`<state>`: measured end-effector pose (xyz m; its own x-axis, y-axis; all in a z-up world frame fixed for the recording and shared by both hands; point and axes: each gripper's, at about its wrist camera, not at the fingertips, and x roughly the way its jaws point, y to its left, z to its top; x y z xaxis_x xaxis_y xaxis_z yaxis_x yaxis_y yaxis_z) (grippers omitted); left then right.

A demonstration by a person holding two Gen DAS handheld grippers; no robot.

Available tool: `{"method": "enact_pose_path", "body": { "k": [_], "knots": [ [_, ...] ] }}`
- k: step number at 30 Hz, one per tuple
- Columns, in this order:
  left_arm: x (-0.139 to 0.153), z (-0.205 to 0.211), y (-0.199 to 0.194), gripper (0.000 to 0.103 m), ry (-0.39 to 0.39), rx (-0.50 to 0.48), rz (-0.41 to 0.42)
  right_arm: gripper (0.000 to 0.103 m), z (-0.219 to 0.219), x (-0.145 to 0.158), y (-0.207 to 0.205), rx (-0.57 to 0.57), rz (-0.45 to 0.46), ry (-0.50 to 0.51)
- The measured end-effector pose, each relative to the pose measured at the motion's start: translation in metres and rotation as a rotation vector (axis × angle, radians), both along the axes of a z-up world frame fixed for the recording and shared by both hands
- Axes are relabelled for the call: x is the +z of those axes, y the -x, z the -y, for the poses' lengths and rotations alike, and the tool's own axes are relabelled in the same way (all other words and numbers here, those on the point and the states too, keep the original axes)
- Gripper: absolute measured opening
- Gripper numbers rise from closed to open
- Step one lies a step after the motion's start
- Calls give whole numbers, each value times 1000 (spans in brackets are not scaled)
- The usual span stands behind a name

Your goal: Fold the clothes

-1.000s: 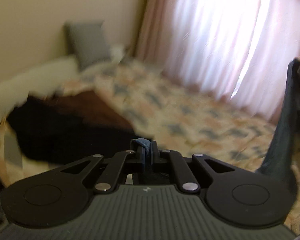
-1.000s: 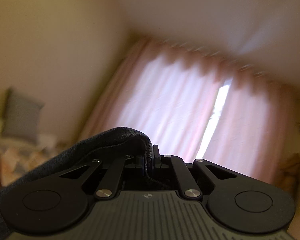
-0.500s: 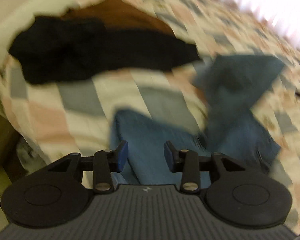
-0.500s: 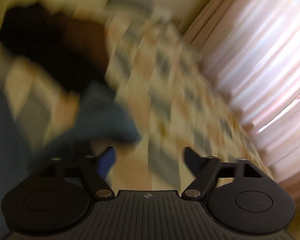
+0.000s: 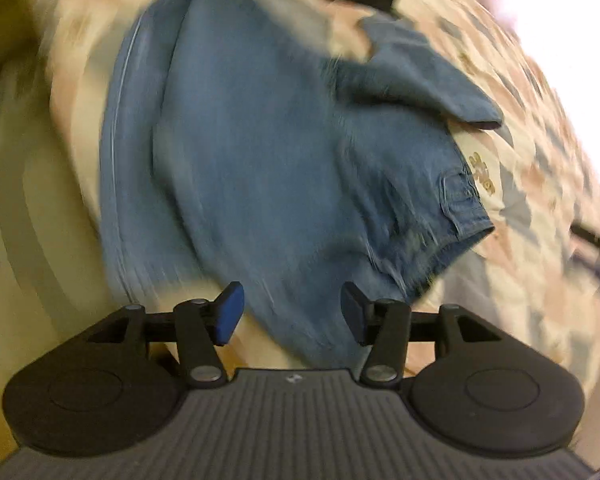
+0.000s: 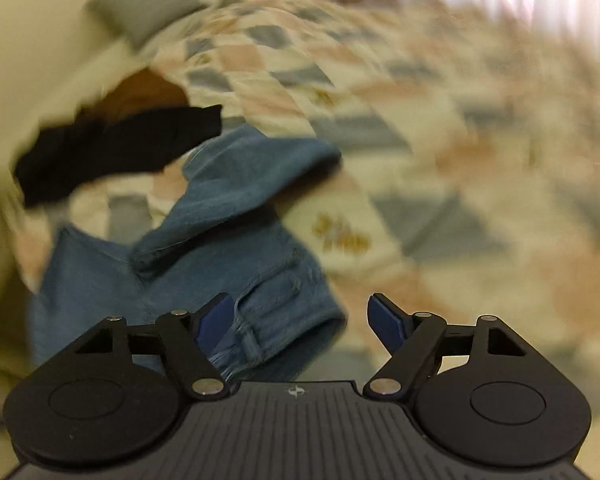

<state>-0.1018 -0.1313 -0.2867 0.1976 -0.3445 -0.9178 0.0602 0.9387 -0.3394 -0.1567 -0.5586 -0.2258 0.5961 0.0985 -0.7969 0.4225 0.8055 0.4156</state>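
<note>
The right gripper [image 6: 300,320], its jaws apart and just narrowing, hangs over crumpled blue jeans [image 6: 204,248] on the quilted bed [image 6: 440,152], black garment [image 6: 112,148] beyond.

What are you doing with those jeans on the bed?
A person is folding clothes with a gripper in each hand. The blue jeans lie crumpled on the patchwork quilt, beside a black garment. The left gripper and right gripper hang over the jeans, jaws apart after just moving, gripping nothing.
</note>
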Motion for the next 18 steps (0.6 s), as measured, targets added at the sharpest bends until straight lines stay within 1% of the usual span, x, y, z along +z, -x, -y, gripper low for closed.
{"method": "enact_pose_path", "body": {
  "k": [1,2,4,5,6,8,10,12,13,15,16,17,18],
  "knots": [
    [-15,1,18,48,44,63,-41,77,13,-6,15,-26,5,-77],
    [-27,-1,29,48,82,127,-55,77,26,-12,29,-52,10,-155],
    [-50,-3,52,48,157,253,-84,77,34,-35,43,-72,26,-249],
    [-59,-5,58,50,201,314,-84,77,37,-47,50,-81,33,-295],
    [-68,-8,60,51,236,376,-76,77,41,-65,43,-93,38,-337],
    [-84,-13,64,62,305,498,-59,77,40,-90,38,-126,64,-432],
    [-96,-18,61,63,329,576,-26,77,37,-112,22,-143,102,-465],
    [-107,-22,58,65,382,618,0,77,34,-131,4,-158,111,-456],
    [-111,-23,57,66,391,627,3,77,33,-140,-6,-166,115,-451],
    [-118,-19,53,67,402,605,6,77,29,-156,-18,-195,121,-459],
    [-122,-17,52,67,407,594,8,71,28,-163,-23,-206,140,-473],
    [-123,-13,51,60,411,570,18,62,26,-169,-27,-213,167,-488],
    [-122,-12,50,51,414,545,30,58,23,-171,-31,-222,188,-495]
  ]
}}
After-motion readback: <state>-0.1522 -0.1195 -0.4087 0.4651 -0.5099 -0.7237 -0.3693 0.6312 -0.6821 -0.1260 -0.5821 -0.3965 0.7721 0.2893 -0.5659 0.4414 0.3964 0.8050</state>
